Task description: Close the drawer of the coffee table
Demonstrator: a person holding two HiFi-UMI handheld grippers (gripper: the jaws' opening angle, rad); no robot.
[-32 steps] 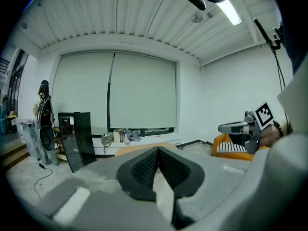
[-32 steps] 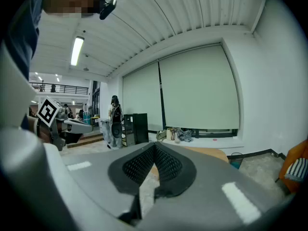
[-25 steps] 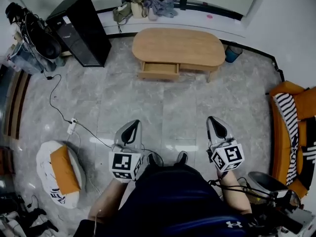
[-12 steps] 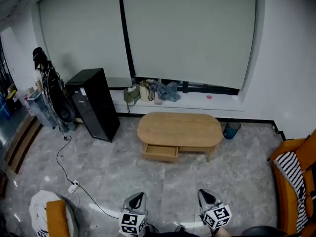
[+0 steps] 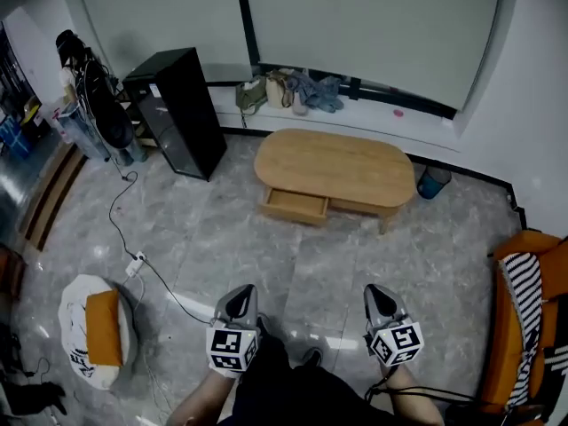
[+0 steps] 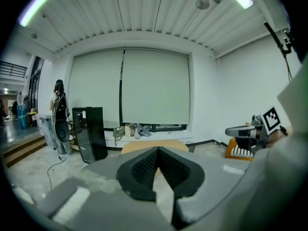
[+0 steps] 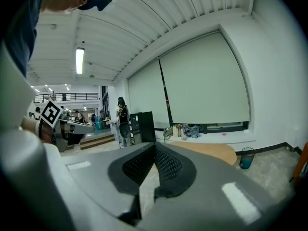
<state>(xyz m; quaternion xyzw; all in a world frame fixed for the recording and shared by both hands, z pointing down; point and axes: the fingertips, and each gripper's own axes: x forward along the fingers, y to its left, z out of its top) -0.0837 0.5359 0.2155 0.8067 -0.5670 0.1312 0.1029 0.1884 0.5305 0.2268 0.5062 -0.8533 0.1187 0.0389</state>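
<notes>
**Drawer stands open, well ahead of both grippers**

Your left gripper (image 5: 240, 293) and right gripper (image 5: 378, 293) are both low in the head view, side by side over the tiled floor. Each has its jaws pressed together with nothing between them.

The coffee table (image 5: 335, 165) lies well apart from them, straight ahead, in front of the window ledge. Its long axis runs across your view from left to right, dipping a little on the right. The drawer (image 5: 295, 204) sits under the left half of the table's near edge and is pulled out toward you. Its front panel faces you and its long side runs parallel to the table's.

Closing it looks like a push away from you, toward the window. The drawer lies ahead and between the two grippers, somewhat closer to the left one's line — so the left looks the nearer tool, though both must first cross open floor.
</notes>
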